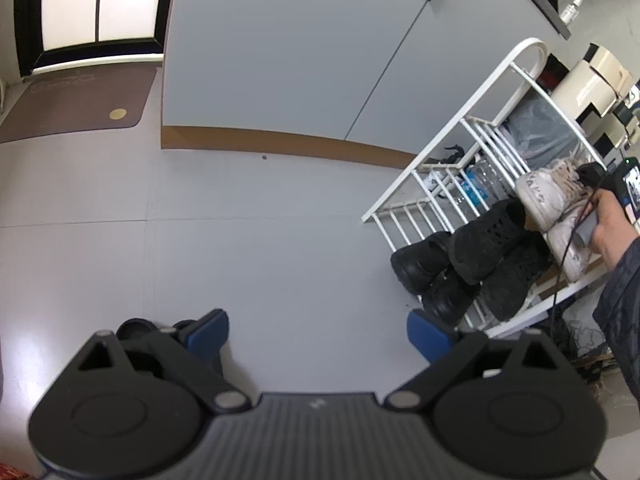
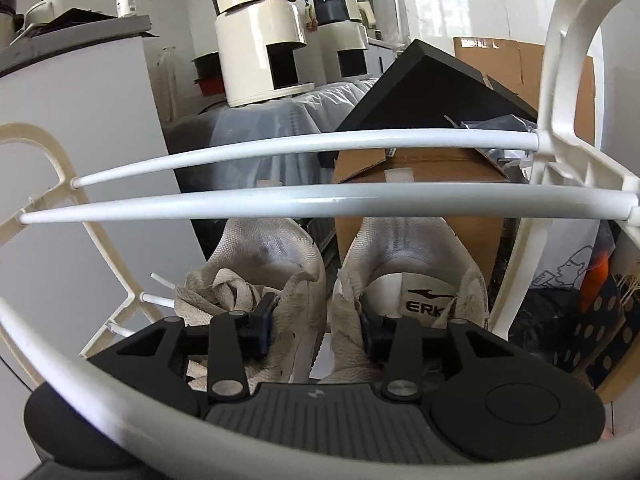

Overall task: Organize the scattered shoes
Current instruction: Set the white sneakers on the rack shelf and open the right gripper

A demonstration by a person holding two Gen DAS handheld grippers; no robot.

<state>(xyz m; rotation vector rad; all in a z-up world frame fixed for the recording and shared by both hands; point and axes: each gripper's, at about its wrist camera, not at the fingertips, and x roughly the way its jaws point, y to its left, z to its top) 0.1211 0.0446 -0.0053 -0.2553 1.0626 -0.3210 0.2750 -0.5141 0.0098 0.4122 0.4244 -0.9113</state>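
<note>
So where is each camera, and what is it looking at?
Left wrist view: sits on the left gripper, aimed down at bare floor; the shoe rack, black shoes and the person's right hand show at the right.
Right wrist view: sits on the right gripper, inside the rack, facing the white sneakers; its fingers sit in the two shoe openings.
Both see: the rack and white sneakers.
</note>
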